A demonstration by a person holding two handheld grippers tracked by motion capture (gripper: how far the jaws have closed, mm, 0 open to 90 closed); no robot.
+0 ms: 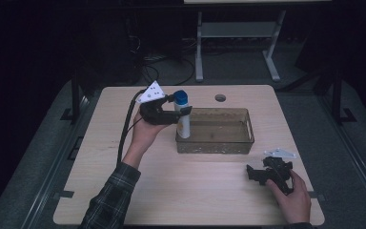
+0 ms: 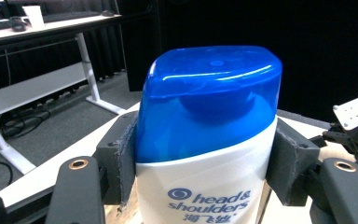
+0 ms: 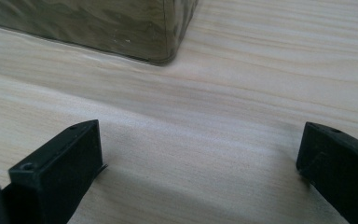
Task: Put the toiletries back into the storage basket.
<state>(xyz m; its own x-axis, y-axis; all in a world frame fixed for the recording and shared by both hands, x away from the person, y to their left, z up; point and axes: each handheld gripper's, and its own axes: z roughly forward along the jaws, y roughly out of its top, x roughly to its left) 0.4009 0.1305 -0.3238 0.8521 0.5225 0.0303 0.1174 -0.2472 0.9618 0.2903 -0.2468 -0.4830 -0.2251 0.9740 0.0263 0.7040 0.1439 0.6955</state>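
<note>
My left gripper (image 1: 180,110) is clamped on the shampoo bottle (image 1: 183,117), its pads (image 2: 126,161) pressed against both sides at the shoulder, just under the blue cap (image 2: 209,100). I judge this grip point sound: it keeps the bottle upright and leaves the lower body free to go down into a container. Taking the clear bin (image 1: 248,125) as reference, the bottle hangs at the bin's left end, its base at or just inside the left wall; whether the base rests on the bin floor I cannot tell from the high view. The bin appears to hold nothing else, so I take the work in hand to be setting the bottle into it. My right gripper (image 1: 267,174) rests low on the table (image 1: 171,191), near the bin's front right corner, jaws spread apart with nothing between them and bare wood beneath; the bin corner (image 3: 165,51) lies ahead of it. I judge it parked there to stay out of the left hand's (image 1: 145,135) path. Risk noted: the bottle is tall and narrow and could topple against the bin wall on release.
</note>
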